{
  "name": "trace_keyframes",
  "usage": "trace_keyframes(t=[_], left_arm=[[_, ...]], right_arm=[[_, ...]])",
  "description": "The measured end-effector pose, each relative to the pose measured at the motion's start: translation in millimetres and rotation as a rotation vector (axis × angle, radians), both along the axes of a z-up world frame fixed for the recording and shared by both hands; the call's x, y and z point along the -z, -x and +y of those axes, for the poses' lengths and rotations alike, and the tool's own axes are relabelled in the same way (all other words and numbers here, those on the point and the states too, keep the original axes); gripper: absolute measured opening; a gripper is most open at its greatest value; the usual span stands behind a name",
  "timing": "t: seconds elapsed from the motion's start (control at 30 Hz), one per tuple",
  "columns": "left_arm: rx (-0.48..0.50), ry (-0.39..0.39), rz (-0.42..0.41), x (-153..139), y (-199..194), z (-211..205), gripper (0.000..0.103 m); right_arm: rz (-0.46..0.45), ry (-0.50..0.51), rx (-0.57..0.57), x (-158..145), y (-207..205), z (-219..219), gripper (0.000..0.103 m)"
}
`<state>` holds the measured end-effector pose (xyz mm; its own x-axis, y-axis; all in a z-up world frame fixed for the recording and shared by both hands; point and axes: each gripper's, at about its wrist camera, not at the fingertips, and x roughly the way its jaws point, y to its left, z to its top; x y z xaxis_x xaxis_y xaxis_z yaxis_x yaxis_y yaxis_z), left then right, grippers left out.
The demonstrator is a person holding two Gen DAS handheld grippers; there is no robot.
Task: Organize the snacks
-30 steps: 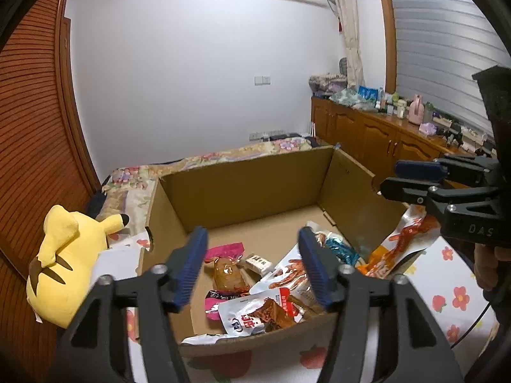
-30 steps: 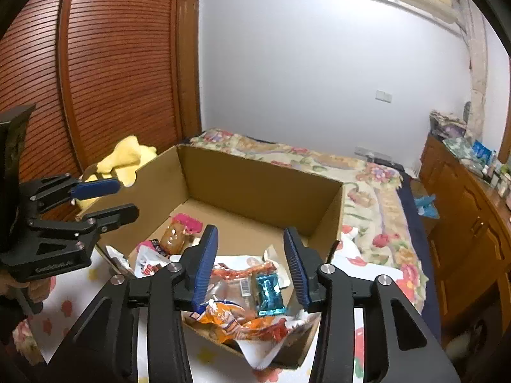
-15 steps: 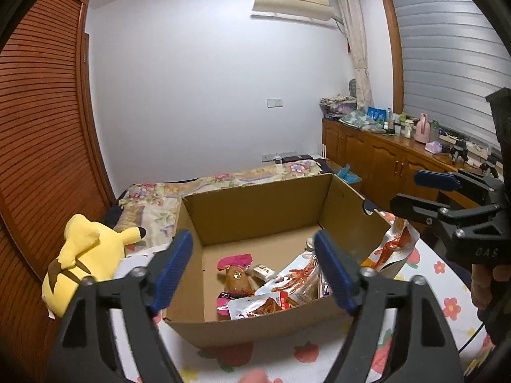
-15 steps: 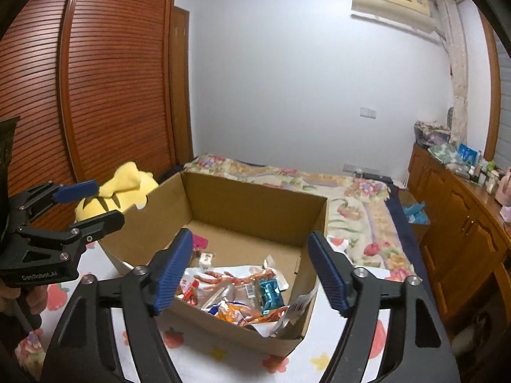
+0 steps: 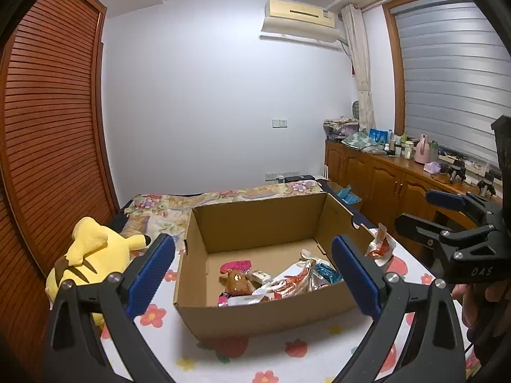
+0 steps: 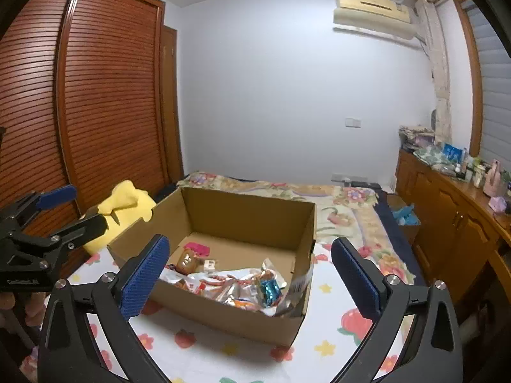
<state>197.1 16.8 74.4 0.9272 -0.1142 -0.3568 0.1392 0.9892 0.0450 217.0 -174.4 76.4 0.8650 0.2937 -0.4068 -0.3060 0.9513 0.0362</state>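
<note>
An open cardboard box [image 5: 255,316] [image 6: 236,210] stands on a flower-print cloth. Several snack packets [image 5: 287,282] [image 6: 236,287] lie piled in its near right part, with a pink-topped packet [image 5: 234,266] [image 6: 196,248] further left. One orange packet [image 5: 380,249] hangs over the box's right rim. My left gripper [image 5: 252,274] is open and empty, held back from the box's front. My right gripper [image 6: 250,277] is open and empty too, back from the box's near right corner. Each gripper shows at the other view's edge, the right one [image 5: 447,220] and the left one [image 6: 48,214].
A yellow plush toy [image 5: 86,258] [image 6: 126,204] lies left of the box. A bed with a floral cover [image 6: 335,198] is behind it. Wooden cabinets [image 5: 377,175] with clutter line the right wall. A slatted wardrobe [image 6: 95,111] is on the left.
Both grippers have pulled back and up from the box and their jaws have opened wider. The box now looks smaller and further away.
</note>
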Motion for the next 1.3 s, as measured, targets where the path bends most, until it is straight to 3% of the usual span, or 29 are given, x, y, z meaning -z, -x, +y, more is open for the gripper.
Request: trace_keyframes(t=[0.83,1.3], left_arm=[[-0.025,0.011,-0.024,1,103,14,0.099],[-0.041,0.036,0.001,14,124,19,0.099]], right_arm=[[-0.064,-0.036,0.079,-3,116,-5,0.103],[-0.031,-0.045,0.098,17,133,-11,0.103]])
